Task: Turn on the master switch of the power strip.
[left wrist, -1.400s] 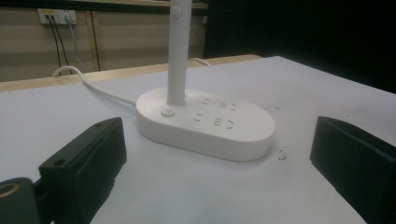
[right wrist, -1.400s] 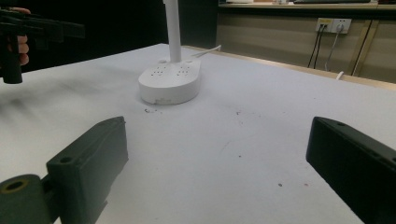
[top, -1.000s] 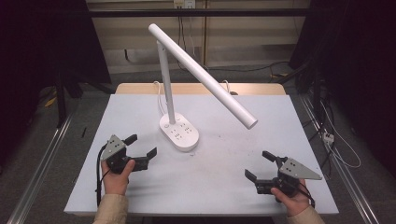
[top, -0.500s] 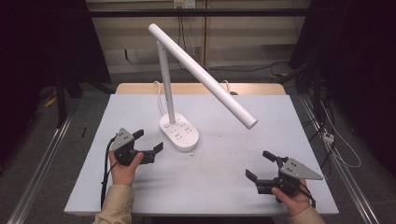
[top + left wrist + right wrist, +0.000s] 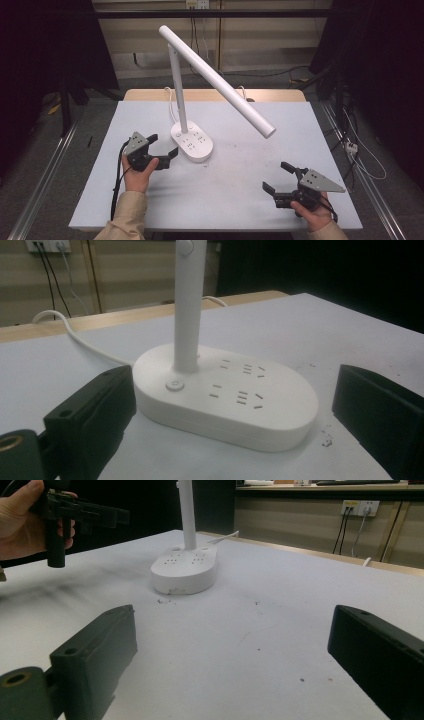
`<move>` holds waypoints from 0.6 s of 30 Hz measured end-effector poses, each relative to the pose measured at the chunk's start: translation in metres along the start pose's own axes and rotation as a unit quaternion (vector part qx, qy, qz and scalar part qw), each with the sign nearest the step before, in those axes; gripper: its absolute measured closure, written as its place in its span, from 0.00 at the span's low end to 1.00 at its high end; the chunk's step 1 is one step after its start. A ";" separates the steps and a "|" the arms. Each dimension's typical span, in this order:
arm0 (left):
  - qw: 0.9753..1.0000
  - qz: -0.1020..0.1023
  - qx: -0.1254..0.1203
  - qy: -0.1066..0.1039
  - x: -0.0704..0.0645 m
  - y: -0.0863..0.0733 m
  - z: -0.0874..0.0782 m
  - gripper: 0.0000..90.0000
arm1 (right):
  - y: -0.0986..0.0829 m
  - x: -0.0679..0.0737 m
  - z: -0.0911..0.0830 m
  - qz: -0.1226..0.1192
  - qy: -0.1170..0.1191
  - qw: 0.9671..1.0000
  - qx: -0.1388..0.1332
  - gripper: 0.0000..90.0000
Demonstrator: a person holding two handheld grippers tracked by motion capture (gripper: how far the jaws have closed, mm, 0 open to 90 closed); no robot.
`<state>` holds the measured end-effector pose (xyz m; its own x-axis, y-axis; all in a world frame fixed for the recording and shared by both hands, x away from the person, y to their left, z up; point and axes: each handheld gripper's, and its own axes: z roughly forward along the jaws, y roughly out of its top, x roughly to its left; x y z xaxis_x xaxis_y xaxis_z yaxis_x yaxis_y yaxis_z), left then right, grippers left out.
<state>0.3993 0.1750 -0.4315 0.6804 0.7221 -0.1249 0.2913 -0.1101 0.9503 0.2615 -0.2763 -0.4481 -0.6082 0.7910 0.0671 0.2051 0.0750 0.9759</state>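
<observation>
Reaching hand: left gripper [image 5: 161, 144] hung just beside the lamp base [image 5: 192, 142], fingers spread wide and grasping nothing; in the left gripper view the base [image 5: 235, 395] sat between the two black fingers [image 5: 95, 410].
Idle hand: right gripper [image 5: 281, 178] rested near the counter's front right corner, well apart from the lamp, fingers released and empty.
Lamp position: desk lamp stood upright toward the back left of the counter [image 5: 240, 190], its white post [image 5: 177, 90] rising from the base and the long head bar [image 5: 220, 82] slanting down to the right.
Base details: oval, white, smooth plastic, with socket slots and a round button [image 5: 174, 385] on top; a white cord [image 5: 75, 335] trailed off behind.
Handling judgement: rigid and probably bottom-heavy, though the long bar could make it tip; the glossy shell looked slippery.
Where to hold: across the low flat sides of the base, or around the post just above it; the button likely wanted only a light press.
</observation>
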 end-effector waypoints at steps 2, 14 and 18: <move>1.000 -0.001 -0.001 0.001 0.001 0.001 0.002 0.04 | 0.000 0.000 0.000 0.000 0.000 1.000 0.000 0.06; 1.000 0.001 0.008 0.000 0.002 0.004 0.015 0.04 | 0.000 -0.001 -0.001 0.003 0.001 1.000 0.000 0.06; 1.000 -0.001 0.008 0.001 0.001 0.005 0.019 0.04 | 0.000 -0.001 -0.001 0.004 0.001 1.000 0.000 0.06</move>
<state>0.4144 0.1625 -0.4319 0.6784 0.7238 -0.1263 0.3033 -0.1192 0.9454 0.2613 -0.2777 -0.4477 -0.6084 0.7901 0.0747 0.2089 0.0686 0.9755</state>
